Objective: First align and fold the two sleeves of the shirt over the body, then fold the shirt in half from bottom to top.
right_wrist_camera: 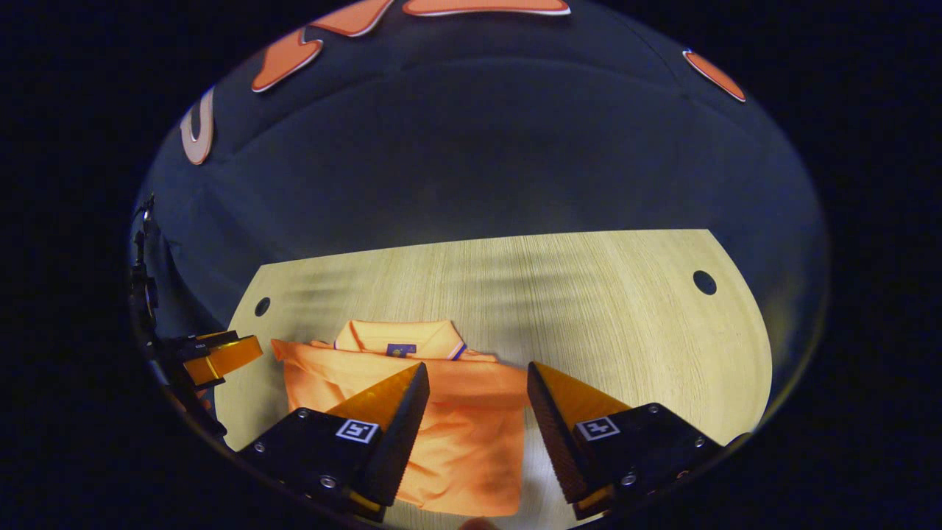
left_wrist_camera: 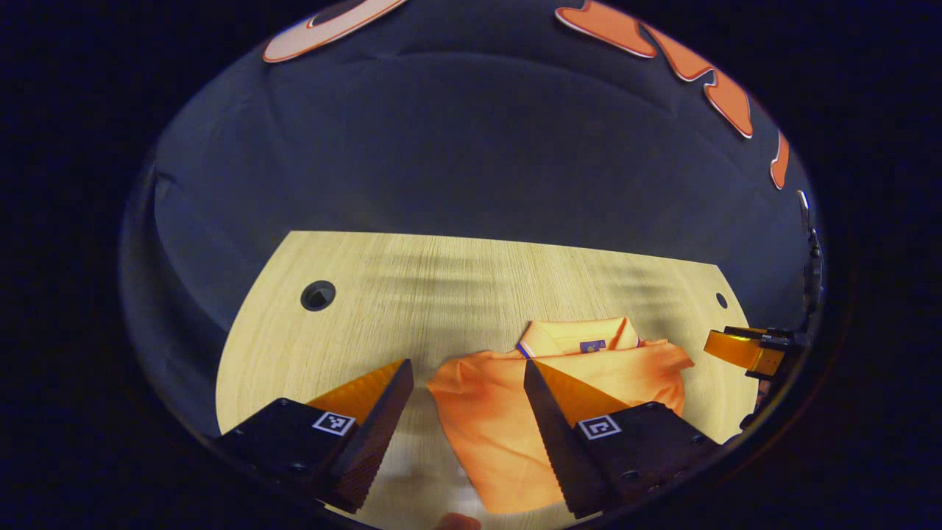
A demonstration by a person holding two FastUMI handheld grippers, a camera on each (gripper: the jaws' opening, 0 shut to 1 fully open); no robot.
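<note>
Left gripper view. Item: left gripper [left_wrist_camera: 468,383], fingers spread wide, nothing between them, touching nothing visible; it hangs above the table [left_wrist_camera: 412,287]. Item: orange shirt [left_wrist_camera: 559,383], lying flat just ahead of and below the fingertips, collar [left_wrist_camera: 578,335] at the far end, hem end nearest the tool. The sleeves appear already laid over the body, leaving a narrow oblong. Item: right gripper [left_wrist_camera: 747,350], seen in part at the far right edge, beside the shirt's right shoulder; its opening cannot be told from here.

Right gripper view. Item: right gripper [right_wrist_camera: 477,379], fingers likewise spread, holding nothing, poised over the shirt [right_wrist_camera: 449,419]; the right side edge of the cloth lies between the two fingers. Collar [right_wrist_camera: 401,338] beyond the tips. Left gripper [right_wrist_camera: 221,357] shows at the far left, past the shirt's left shoulder.

Step in hand, judged: the bottom-to-top fold. Advice: bring each tool down to its own hem corner, pinch both layers together, lift evenly, carry the hem toward the collar at matched pace, and lay it square so the edges meet.
</note>
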